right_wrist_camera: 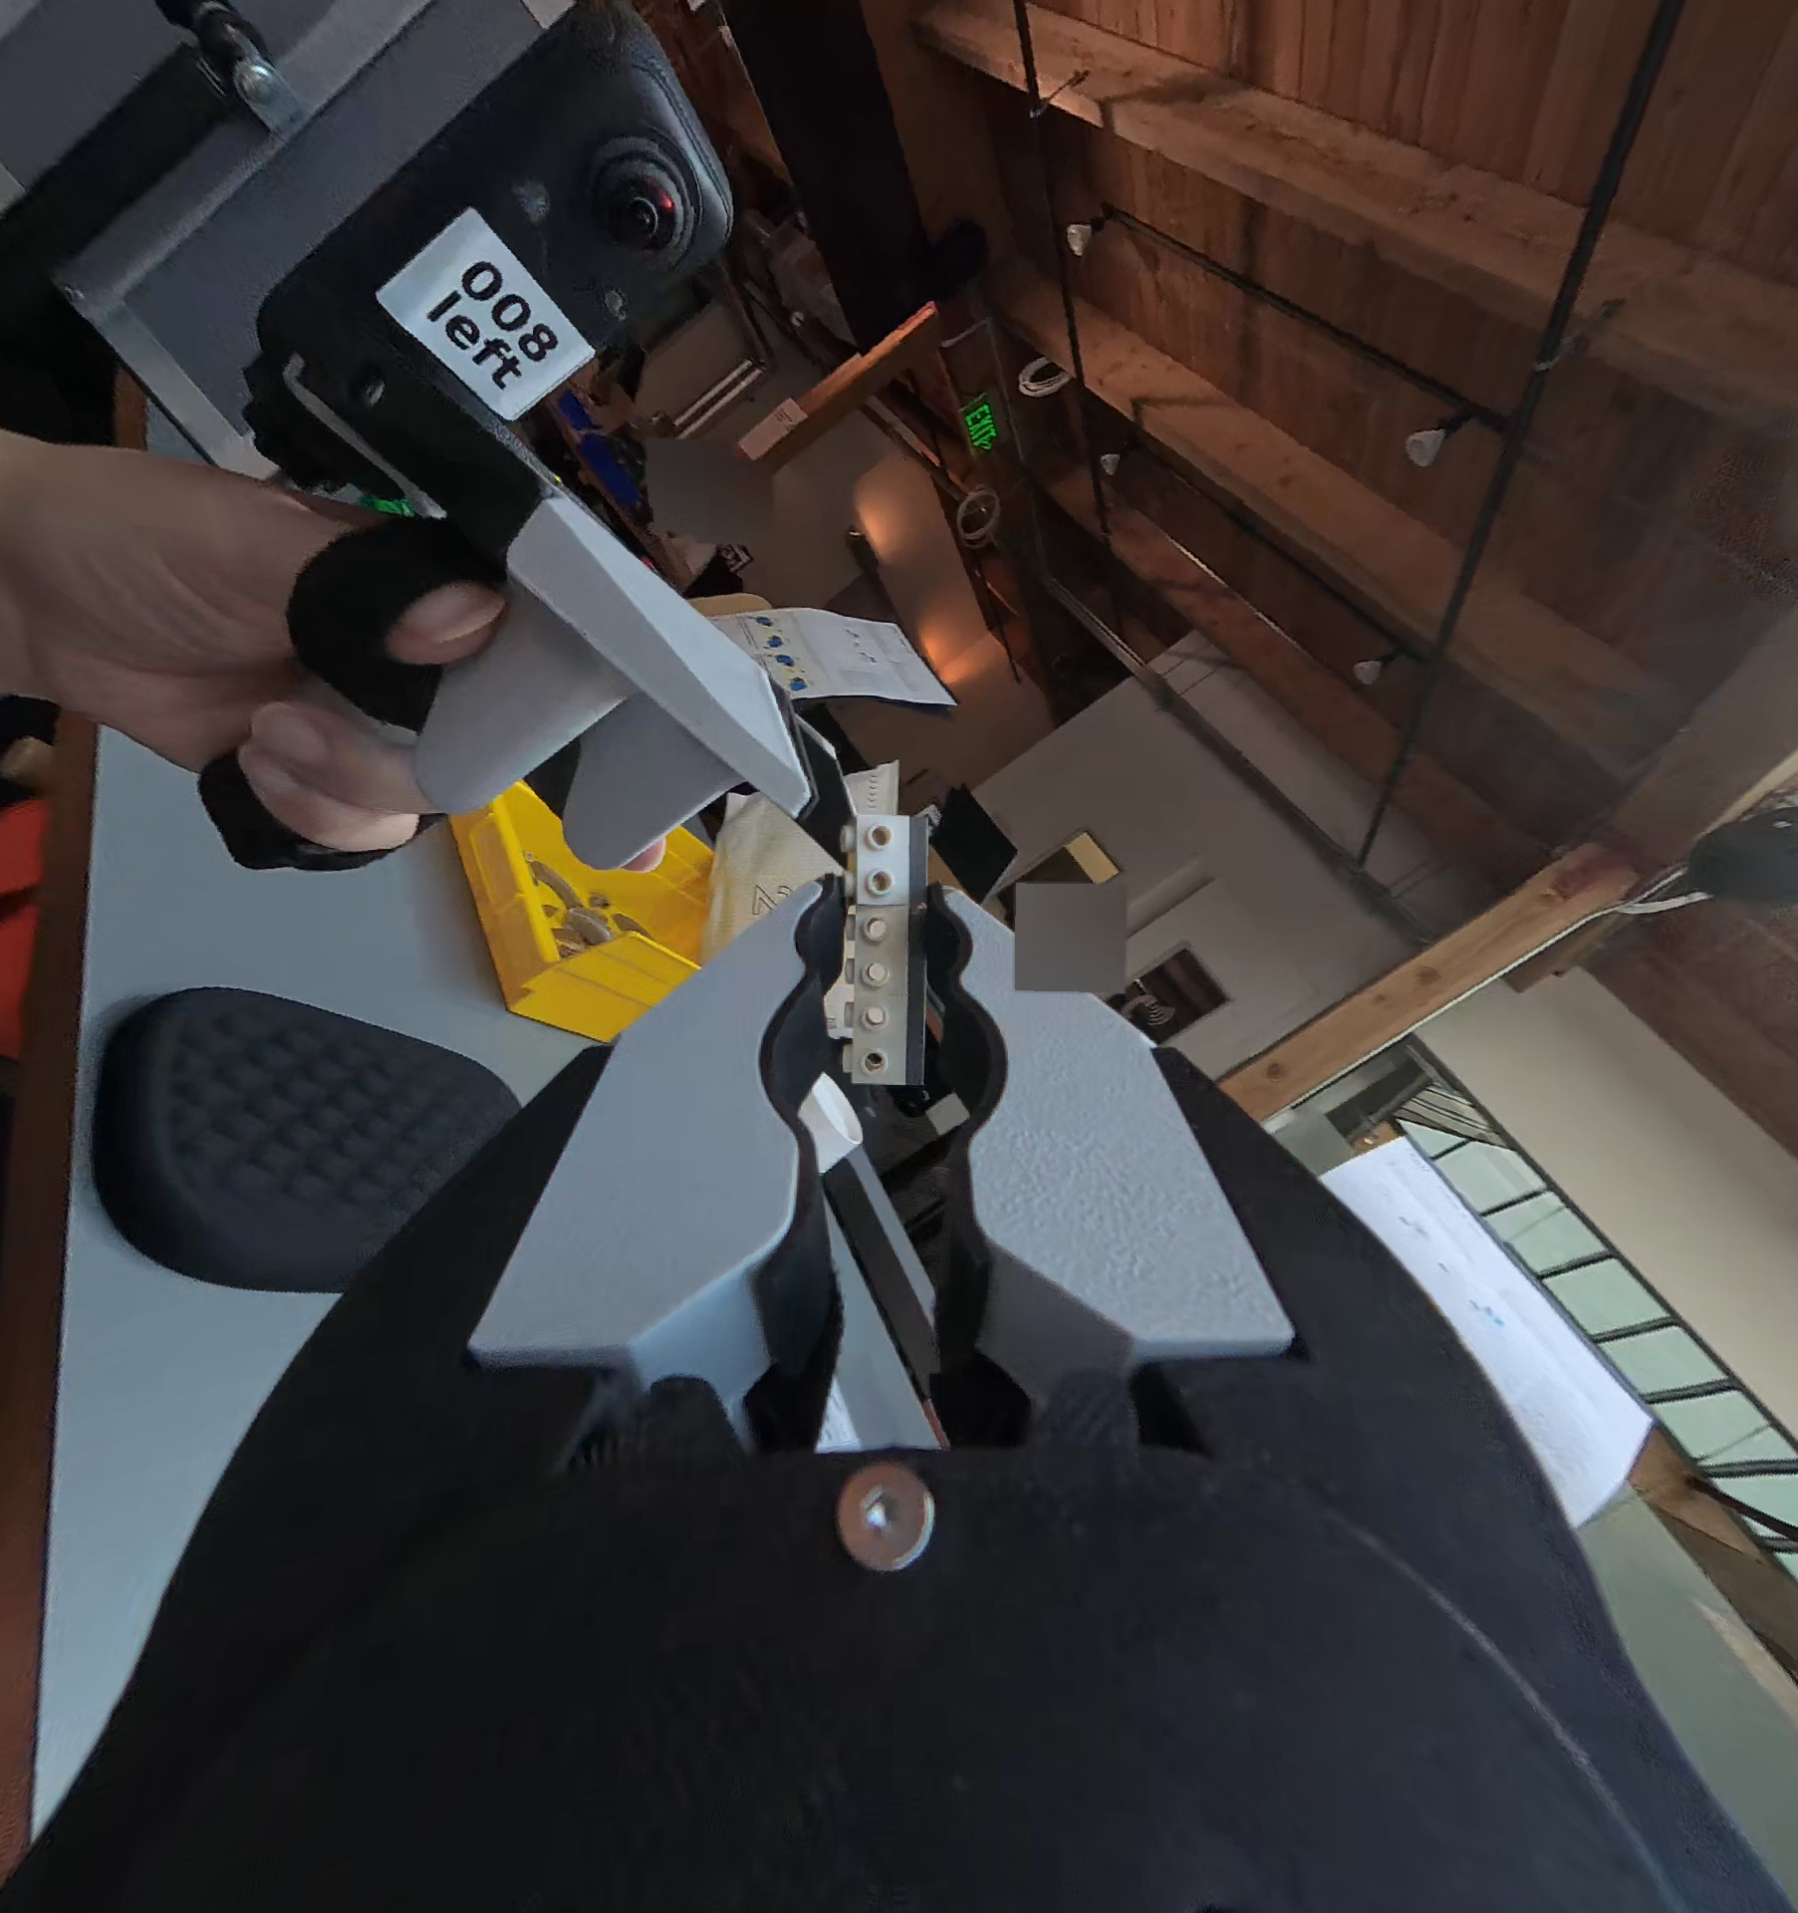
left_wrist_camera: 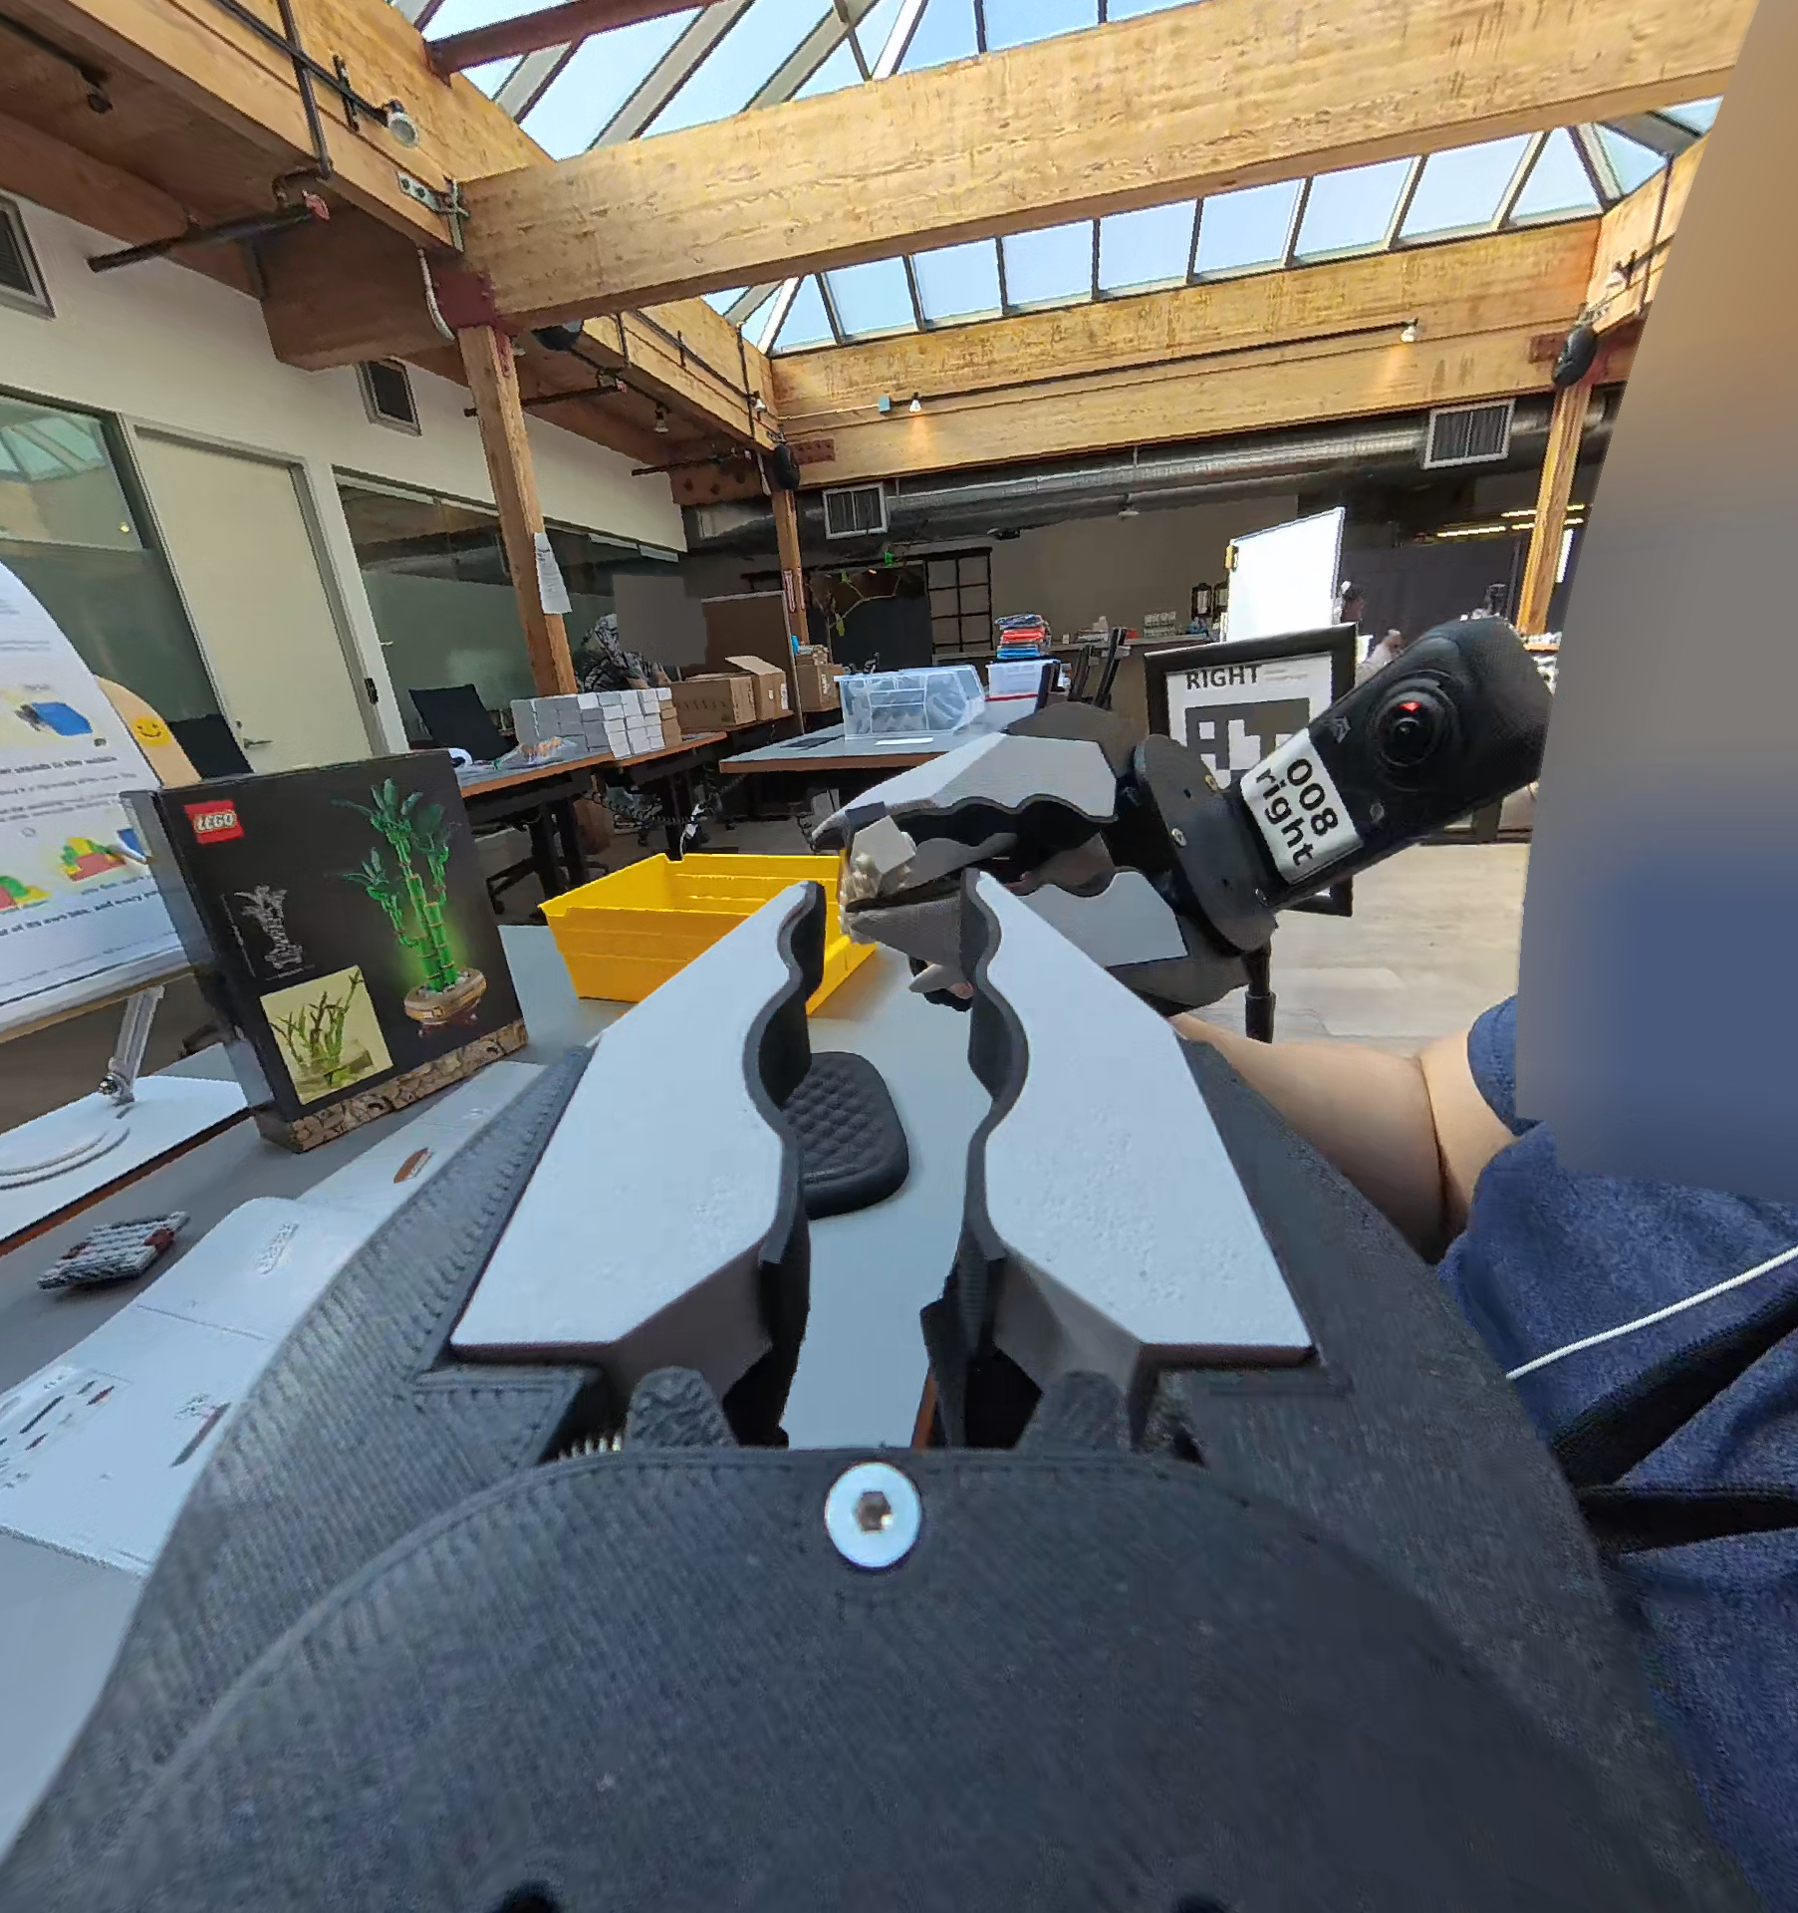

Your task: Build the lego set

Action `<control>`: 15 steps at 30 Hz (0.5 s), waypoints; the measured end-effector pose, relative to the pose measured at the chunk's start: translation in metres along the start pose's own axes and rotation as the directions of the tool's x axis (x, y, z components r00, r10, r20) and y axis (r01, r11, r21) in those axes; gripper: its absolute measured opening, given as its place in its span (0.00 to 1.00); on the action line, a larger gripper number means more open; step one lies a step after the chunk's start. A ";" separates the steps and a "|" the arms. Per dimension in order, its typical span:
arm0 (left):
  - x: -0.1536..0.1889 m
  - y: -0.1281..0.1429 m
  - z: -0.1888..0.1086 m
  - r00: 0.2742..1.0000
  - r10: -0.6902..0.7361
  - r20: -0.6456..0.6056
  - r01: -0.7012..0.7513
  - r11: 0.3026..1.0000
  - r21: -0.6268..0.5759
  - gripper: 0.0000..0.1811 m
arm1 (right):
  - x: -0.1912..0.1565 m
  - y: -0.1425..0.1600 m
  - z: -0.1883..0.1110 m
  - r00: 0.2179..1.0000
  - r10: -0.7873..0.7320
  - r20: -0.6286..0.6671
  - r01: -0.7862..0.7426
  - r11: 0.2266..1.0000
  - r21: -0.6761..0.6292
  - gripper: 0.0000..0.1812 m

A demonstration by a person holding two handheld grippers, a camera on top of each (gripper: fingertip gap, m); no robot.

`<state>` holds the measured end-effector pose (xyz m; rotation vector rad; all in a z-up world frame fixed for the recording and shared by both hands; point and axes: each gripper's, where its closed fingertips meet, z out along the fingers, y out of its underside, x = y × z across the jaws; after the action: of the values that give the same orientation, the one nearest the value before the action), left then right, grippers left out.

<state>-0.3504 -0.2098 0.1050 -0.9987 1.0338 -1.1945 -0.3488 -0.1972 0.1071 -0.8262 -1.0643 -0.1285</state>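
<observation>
Two tongs — right (right_wrist_camera: 879,911) gripping studded lego piece (right_wrist_camera: 882,968)

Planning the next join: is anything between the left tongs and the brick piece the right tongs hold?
Nothing visible. The left tongs stand open just short of the grey brick piece clamped in the right tongs, only open air between.

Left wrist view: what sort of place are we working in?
Probably an open-plan workshop or office loft: timber beams under skylights, rows of desks stacked with cardboard boxes, and glass-walled rooms along the side.
</observation>
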 end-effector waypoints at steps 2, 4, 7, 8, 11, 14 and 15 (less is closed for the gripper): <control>0.002 0.001 0.003 0.999 -0.037 -0.003 0.037 0.999 -0.022 0.13 | 0.001 -0.003 0.000 0.996 -0.073 -0.055 0.073 0.997 -0.012 0.07; 0.000 0.002 0.005 0.998 -0.046 0.032 0.047 0.998 -0.029 0.13 | 0.000 -0.004 0.001 0.989 -0.118 -0.086 0.116 0.993 -0.026 0.07; -0.004 0.001 0.006 0.996 -0.030 0.081 0.031 1.000 -0.003 0.09 | -0.003 -0.004 0.004 0.981 -0.162 -0.110 0.158 0.987 -0.039 0.07; -0.003 0.001 0.007 0.996 -0.025 0.081 0.024 1.000 0.005 0.06 | -0.003 -0.003 0.004 0.977 -0.173 -0.122 0.168 0.985 -0.049 0.07; -0.005 0.003 0.007 0.996 -0.008 0.094 0.008 1.000 -0.004 0.05 | -0.004 0.000 0.005 0.977 -0.170 -0.126 0.163 0.985 -0.059 0.07; -0.005 0.004 0.005 0.994 0.033 0.108 -0.030 0.999 -0.026 0.05 | -0.005 0.000 0.006 0.985 -0.138 -0.101 0.134 0.990 -0.042 0.07; -0.005 0.003 0.006 0.993 0.043 0.112 -0.040 0.999 -0.028 0.05 | -0.005 -0.001 0.006 0.987 -0.130 -0.095 0.128 0.991 -0.031 0.07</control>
<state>-0.3446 -0.2041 0.1035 -1.0476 0.9781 -1.0811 -0.3562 -0.1953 0.1054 -0.7653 -1.0262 -0.2890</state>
